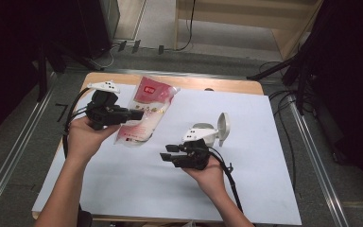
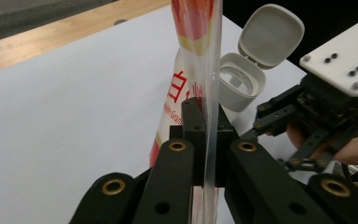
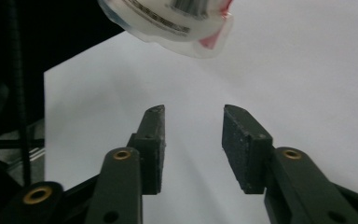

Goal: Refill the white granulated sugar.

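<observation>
A red-and-white plastic pouch (image 1: 144,111) hangs tilted over the back left of the white sheet (image 1: 123,184), its bottom end touching the sheet. My left gripper (image 1: 134,114) is shut on the pouch's clear side seam; in the left gripper view the seam (image 2: 210,140) runs straight between the pads of the left gripper (image 2: 208,116). My right gripper (image 1: 168,152) hovers mid-table, pointing left toward the pouch, open with nothing between its pads (image 3: 242,140). The pouch's rounded bottom (image 3: 168,21) shows beyond the right gripper (image 3: 193,123). A white tub (image 1: 207,133) with its flip lid (image 1: 223,126) up stands just behind the right hand.
The white sheet covers a wooden table whose bare edge (image 1: 227,85) shows at the back. Metal rails (image 1: 312,156) run along the floor on both sides, with dark stands and cables (image 1: 283,71) behind. The tub (image 2: 240,81) and right gripper (image 2: 260,117) sit close together.
</observation>
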`<state>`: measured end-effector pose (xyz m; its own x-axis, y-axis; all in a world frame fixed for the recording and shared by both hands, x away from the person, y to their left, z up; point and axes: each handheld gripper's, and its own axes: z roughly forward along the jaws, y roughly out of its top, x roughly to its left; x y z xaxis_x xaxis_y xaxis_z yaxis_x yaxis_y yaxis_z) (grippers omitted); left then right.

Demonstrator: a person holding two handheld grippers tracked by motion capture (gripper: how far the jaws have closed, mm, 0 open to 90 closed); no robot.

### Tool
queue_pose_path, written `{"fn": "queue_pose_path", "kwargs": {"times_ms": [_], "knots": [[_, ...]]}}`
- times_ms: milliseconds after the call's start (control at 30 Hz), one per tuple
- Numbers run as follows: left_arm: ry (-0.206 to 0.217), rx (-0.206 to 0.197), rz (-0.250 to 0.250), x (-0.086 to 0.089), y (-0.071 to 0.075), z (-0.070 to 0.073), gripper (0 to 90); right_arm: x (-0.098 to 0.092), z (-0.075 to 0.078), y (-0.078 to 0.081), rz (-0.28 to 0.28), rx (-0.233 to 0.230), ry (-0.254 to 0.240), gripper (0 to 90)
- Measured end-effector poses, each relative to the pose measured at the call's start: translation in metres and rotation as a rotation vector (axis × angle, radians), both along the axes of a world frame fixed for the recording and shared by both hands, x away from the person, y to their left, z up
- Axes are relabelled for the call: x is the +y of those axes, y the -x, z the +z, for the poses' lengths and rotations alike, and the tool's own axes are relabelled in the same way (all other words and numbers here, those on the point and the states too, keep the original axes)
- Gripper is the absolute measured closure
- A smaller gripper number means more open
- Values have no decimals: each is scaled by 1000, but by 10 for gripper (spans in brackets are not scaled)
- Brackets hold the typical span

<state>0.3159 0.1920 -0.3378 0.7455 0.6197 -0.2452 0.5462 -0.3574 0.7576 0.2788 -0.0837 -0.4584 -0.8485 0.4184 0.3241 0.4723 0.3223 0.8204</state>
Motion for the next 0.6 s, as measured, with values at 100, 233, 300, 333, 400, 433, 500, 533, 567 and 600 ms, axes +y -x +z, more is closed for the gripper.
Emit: {"fn": "queue_pose_path", "kwargs": {"times_ms": [100,233,300,333,400,433,500,533,567,600], "knots": [[16,9,-3,1,-8,-8,900,-1,3,2,32,7,-23,590],[9,23,-4,-1,-17,-14,900,-4,6,4,55,-21,-7,586],[13,27,0,-5,-25,-19,900,-9,7,4,69,-29,6,586],[6,28,-2,-6,-28,-21,900,-11,7,4,67,-23,6,586],[16,39,-3,-8,-31,-23,900,-13,7,3,70,-19,2,584],[11,45,-19,-10,-40,-28,900,-18,8,2,65,-15,6,575],[23,61,-8,-11,-51,-35,900,-22,9,4,61,-20,19,575],[23,61,-8,-11,-51,-35,900,-22,9,4,61,-20,19,575],[21,62,-8,-14,-57,-40,900,-29,12,7,58,-22,24,575],[20,58,-11,-16,-60,-43,900,-30,12,7,59,-29,24,575]]}}
